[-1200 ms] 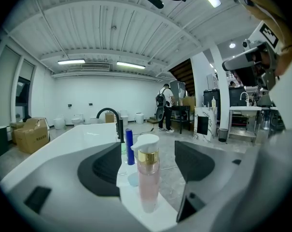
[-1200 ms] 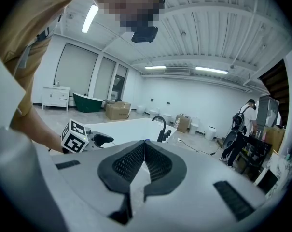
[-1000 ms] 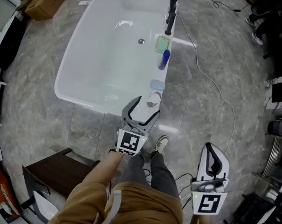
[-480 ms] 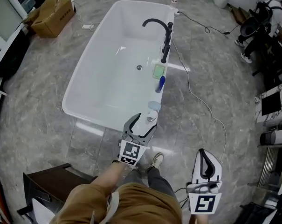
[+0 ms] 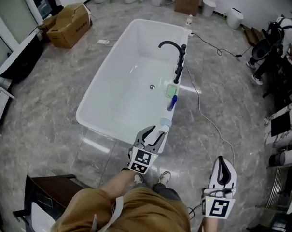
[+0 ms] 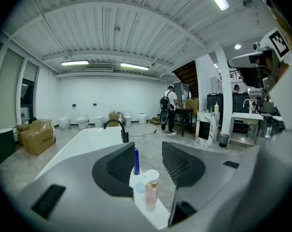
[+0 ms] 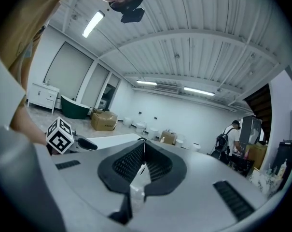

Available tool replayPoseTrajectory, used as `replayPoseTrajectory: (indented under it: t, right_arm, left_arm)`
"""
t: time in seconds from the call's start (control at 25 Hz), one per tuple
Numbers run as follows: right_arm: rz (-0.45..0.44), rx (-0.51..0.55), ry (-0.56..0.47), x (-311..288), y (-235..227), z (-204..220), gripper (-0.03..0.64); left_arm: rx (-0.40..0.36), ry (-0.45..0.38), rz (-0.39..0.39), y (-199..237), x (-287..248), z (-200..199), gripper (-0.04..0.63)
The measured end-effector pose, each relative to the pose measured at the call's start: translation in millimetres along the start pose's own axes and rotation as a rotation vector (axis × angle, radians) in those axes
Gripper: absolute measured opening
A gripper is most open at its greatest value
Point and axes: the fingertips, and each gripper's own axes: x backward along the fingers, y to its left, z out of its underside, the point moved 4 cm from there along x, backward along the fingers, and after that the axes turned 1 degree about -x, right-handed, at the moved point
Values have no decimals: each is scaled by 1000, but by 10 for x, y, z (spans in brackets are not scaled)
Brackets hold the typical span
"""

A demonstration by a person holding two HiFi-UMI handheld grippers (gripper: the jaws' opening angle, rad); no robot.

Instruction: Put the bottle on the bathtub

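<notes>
well, the bottle (image 6: 151,192), pinkish and clear with a white cap, stands upright on the near corner of the white bathtub (image 5: 126,91), on the flat ledge along its right side. the left gripper (image 5: 157,130) sits just short of that corner and points at it. its jaws have just been closing, but they stand apart, about half spread. in the left gripper view the bottle shows in the gap between them, lower down and a little beyond the tips, with neither pad touching it

just behind the bottle on the same ledge sits a low pale blue thing (image 6: 138,187), then a slim blue container (image 5: 172,102) standing upright, then a green dish (image 5: 172,90), and past that the black curved tap (image 5: 174,52) reaching over the basin

the right gripper (image 5: 223,161) is well apart from the tub, low at the right of the head view over the grey marble floor (image 5: 49,95). its jaws are pressed together with nothing between them

a thin cable (image 5: 208,120) runs across the floor beside the tub, a cardboard box (image 5: 71,18) sits off to the far left, and a person (image 6: 168,111) stands far back in the room
</notes>
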Motion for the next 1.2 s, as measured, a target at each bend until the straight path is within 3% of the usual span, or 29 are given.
replayPoseTrajectory:
  t: [0.32, 0.64, 0.96, 1.2]
  right_arm:
    - [-39, 4, -60, -66, -47, -103, 6]
    - [-79, 5, -84, -247, -157, -79, 6]
    - [-108, 6, -119, -454, -288, -132, 6]
    - [-132, 14, -141, -614, -346, -223, 6]
  left_arm:
    - [-14, -59, -22, -66, 270, -527, 109]
    - [-15, -84, -62, -116, 445, -762, 12]
    - [-14, -114, -108, -56, 475, -1089, 8]
    - [-4, -196, -156, 55, 691, -1503, 6]
